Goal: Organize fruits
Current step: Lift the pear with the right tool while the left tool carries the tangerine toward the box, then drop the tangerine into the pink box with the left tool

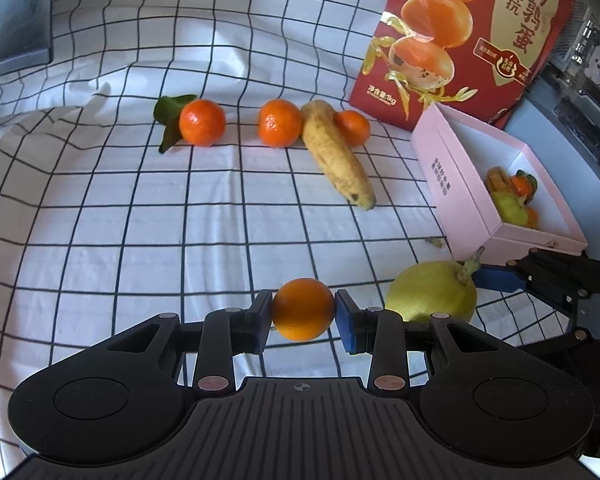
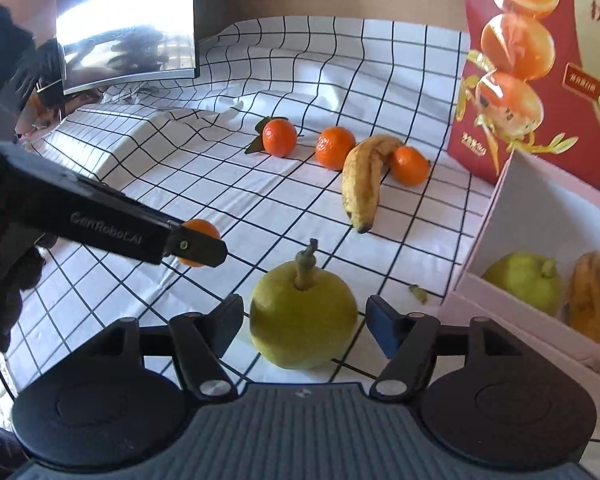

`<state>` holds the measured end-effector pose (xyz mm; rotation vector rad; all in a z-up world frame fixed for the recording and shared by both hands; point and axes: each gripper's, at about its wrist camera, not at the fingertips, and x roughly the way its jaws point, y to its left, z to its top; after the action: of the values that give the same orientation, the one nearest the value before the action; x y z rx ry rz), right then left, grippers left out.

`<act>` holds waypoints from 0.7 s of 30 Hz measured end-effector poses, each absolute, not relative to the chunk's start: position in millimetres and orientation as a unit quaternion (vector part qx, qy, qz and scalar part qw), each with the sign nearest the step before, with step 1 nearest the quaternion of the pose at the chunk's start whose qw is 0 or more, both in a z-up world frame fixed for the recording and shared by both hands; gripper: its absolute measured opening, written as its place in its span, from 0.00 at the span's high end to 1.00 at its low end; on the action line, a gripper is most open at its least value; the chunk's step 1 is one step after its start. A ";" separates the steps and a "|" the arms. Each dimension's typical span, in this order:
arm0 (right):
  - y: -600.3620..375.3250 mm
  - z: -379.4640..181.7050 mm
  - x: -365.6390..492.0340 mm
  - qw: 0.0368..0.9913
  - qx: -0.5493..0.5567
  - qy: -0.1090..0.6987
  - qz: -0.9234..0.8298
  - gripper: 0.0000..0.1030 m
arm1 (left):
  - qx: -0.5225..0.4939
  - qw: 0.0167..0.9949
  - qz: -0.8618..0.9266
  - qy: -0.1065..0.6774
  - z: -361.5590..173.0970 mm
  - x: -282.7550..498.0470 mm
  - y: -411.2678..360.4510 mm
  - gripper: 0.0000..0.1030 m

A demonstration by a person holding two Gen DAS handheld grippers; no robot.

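Observation:
My left gripper point(image 1: 303, 314) is shut on a small orange point(image 1: 302, 308), held just above the checked cloth point(image 1: 140, 220). From the right wrist view this gripper point(image 2: 198, 245) comes in from the left with the orange point(image 2: 199, 227) in it. My right gripper point(image 2: 304, 314) stands open around a yellow-green pear point(image 2: 303, 320) on the cloth, with a gap on each side. Farther back lie a spotted banana point(image 1: 338, 154) and three tangerines point(image 1: 202, 122) point(image 1: 279, 123) point(image 1: 353, 127). At the right, a pink box point(image 1: 456, 176) holds a pear, a banana and tangerines.
A tall red printed bag point(image 1: 460, 32) stands behind the pink box. A shiny monitor point(image 2: 128, 24) is at the back left, and the cloth rises over a bump point(image 2: 132, 136) in front of it. A small scrap point(image 2: 419, 294) lies near the box.

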<state>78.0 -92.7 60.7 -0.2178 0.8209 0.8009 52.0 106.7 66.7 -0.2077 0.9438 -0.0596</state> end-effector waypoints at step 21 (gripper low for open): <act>-195.1 117.6 41.7 0.891 -0.078 0.338 0.292 0.41 | -0.085 0.891 -0.208 0.394 142.0 124.7 3.7 0.62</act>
<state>41.7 -195.1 117.6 -0.1609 0.7017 0.6063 124.7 3.7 142.0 -0.1766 0.8188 -0.4308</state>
